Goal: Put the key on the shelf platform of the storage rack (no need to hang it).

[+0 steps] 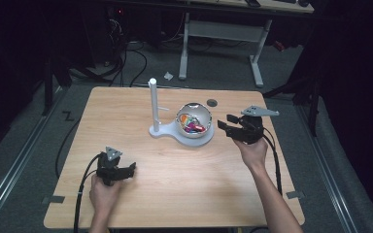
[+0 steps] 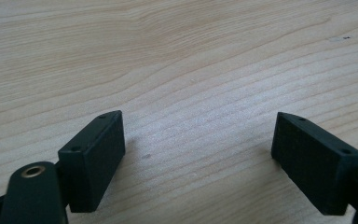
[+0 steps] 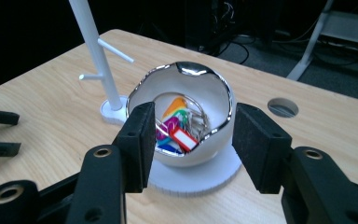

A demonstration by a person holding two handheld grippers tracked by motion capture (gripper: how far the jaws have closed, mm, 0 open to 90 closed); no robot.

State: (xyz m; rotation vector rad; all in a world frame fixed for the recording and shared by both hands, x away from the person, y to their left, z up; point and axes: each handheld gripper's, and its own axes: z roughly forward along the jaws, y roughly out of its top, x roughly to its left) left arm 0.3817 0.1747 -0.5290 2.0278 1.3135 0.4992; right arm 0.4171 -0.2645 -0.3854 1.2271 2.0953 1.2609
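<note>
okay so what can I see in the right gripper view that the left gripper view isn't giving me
Right gripper view: its open jaws frame a white bowl with a shiny silver rim, holding coloured key tags on metal rings. The bowl sits on a white base beside a white post with side pegs. A round hole in the table lies to the right, and the left gripper shows at the far left edge.

Left gripper view: a small dark speck on the wood.

Both: two black open jaws with nothing between them, over the same light wooden table.

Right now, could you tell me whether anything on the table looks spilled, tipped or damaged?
Nothing stands out. The bowl sits upright on its white base with the coloured key tags inside, and the white post stands straight beside it.
</note>
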